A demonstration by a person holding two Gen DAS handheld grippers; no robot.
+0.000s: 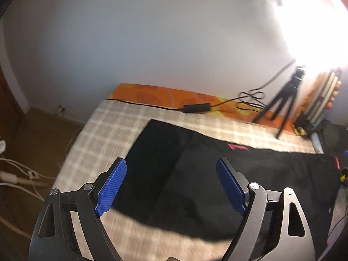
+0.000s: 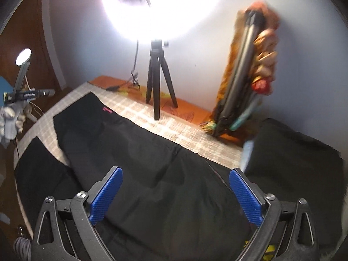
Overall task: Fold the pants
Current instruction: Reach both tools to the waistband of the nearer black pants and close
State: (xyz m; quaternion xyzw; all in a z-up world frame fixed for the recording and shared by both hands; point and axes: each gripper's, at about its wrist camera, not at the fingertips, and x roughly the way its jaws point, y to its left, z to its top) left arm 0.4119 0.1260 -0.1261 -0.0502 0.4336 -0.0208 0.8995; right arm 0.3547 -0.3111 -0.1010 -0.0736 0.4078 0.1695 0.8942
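Both grippers, left [image 1: 170, 165] and right [image 2: 175, 175], gape wide (empty) above black pants [image 1: 195, 174] stretched lengthwise along the bed [image 1: 104, 126].

The pants [image 1: 195, 174] lie spread along the bed [image 1: 104, 130], under both my grippers, their legs reaching toward its left end. Behind them, near the bed's far edge, a tripod [image 2: 158, 82] stands with its lamp [image 2: 161, 6] on top. Left of it, a power adapter [image 1: 195, 108] lies on the far edge. A folded rack [image 2: 243, 76] leans against the wall [image 1: 152, 43] at the far right corner.
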